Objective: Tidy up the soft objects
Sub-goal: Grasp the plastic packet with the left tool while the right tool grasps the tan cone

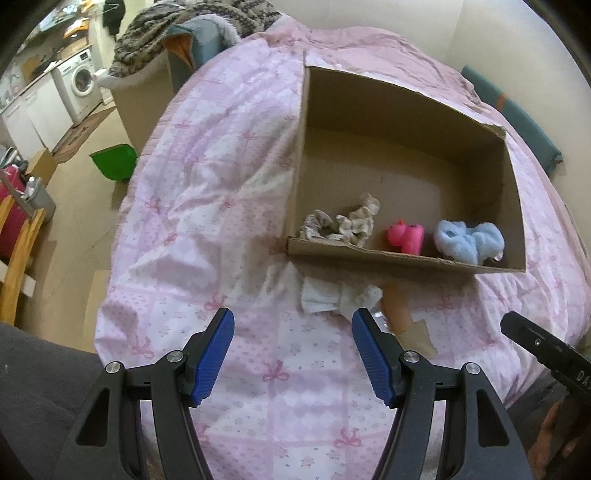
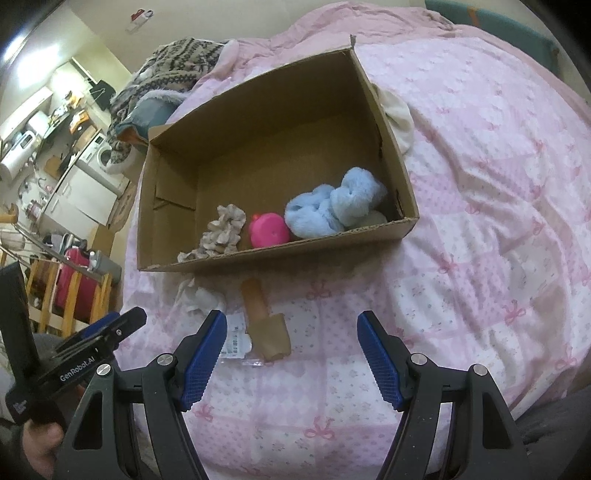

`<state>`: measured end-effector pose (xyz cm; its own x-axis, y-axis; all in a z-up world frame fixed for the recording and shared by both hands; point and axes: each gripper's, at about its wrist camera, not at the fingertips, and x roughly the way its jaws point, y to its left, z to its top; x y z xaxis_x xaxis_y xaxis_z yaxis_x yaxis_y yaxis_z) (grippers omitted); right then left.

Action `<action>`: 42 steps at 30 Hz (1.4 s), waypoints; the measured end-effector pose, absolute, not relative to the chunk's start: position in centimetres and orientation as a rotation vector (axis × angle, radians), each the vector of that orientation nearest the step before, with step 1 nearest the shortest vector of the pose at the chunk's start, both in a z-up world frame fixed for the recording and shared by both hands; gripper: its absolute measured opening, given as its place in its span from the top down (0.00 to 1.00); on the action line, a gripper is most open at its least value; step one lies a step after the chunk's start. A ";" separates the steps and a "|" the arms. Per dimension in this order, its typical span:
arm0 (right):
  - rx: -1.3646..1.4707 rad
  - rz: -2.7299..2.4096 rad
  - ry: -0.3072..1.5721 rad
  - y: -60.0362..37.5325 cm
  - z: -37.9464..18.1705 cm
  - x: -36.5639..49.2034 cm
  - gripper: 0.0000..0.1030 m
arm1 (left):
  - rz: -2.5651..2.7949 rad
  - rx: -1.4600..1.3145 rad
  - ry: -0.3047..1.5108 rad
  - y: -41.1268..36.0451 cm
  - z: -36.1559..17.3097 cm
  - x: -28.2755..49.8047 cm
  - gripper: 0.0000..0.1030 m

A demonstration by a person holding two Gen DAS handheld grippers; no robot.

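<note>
An open cardboard box [image 1: 406,110] [image 2: 258,122] lies on the pink bedspread [image 1: 221,184] [image 2: 480,221]. Inside along its near wall sit a beige patterned cloth [image 1: 347,221] [image 2: 223,230], a bright pink soft toy [image 1: 406,236] [image 2: 267,229] and a fluffy light-blue item [image 1: 467,238] [image 2: 332,205]. In front of the box lie a white crumpled cloth [image 1: 332,297] [image 2: 199,295] and a tan sock-like piece [image 1: 400,314] [image 2: 264,317]. My left gripper [image 1: 293,317] is open above the bedspread, just short of the white cloth. My right gripper [image 2: 291,319] is open too, with the tan piece between its fingertips' line, untouched.
A white cloth [image 2: 399,114] peeks from behind the box's right wall. A patterned blanket [image 1: 192,33] [image 2: 166,70] is heaped at the bed's far left end. A green bin [image 1: 114,162], wooden chair [image 1: 18,251] and washing machine [image 1: 83,79] stand on the floor left. A clear label wrapper [image 2: 236,339] lies by the tan piece.
</note>
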<state>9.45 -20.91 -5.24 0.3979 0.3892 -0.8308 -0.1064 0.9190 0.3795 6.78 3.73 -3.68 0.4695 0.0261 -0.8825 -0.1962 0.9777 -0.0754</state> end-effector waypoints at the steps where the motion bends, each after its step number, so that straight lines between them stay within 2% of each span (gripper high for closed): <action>1: 0.296 0.320 1.128 -21.0 -5.4 9.5 0.25 | 0.146 -0.183 1.070 4.0 -3.6 6.7 0.38; 9: 0.414 0.366 1.246 -21.0 -7.9 10.6 0.25 | 0.184 -0.248 1.096 5.5 -4.3 7.1 0.38; 16: 0.319 0.418 1.375 -17.0 -11.3 12.0 0.25 | 0.172 -0.241 1.122 5.3 -4.8 7.4 0.38; 17: 0.306 0.423 1.387 -16.4 -11.8 12.2 0.27 | 0.171 -0.242 1.124 5.3 -4.9 7.4 0.38; 20: 0.226 0.425 1.417 -14.5 -13.3 12.5 0.44 | 0.167 -0.251 1.136 5.4 -5.1 7.4 0.38; 22: 0.165 0.419 1.414 -13.7 -13.6 12.5 0.56 | 0.164 -0.257 1.146 5.4 -5.3 7.4 0.38; 23: 0.143 0.418 1.413 -13.6 -13.6 12.3 0.70 | 0.164 -0.257 1.149 5.5 -5.3 7.4 0.38; 26: 0.108 0.438 1.401 -13.5 -12.9 11.5 0.86 | 0.159 -0.264 1.154 5.4 -5.5 7.5 0.38; 33: 0.151 0.444 1.403 -15.3 -11.1 9.6 0.90 | 0.125 -0.257 1.185 4.2 -6.3 7.9 0.38; 42: 0.272 0.426 1.180 -19.2 -4.9 9.1 0.91 | 0.042 -0.255 1.253 -0.1 -8.8 8.3 0.39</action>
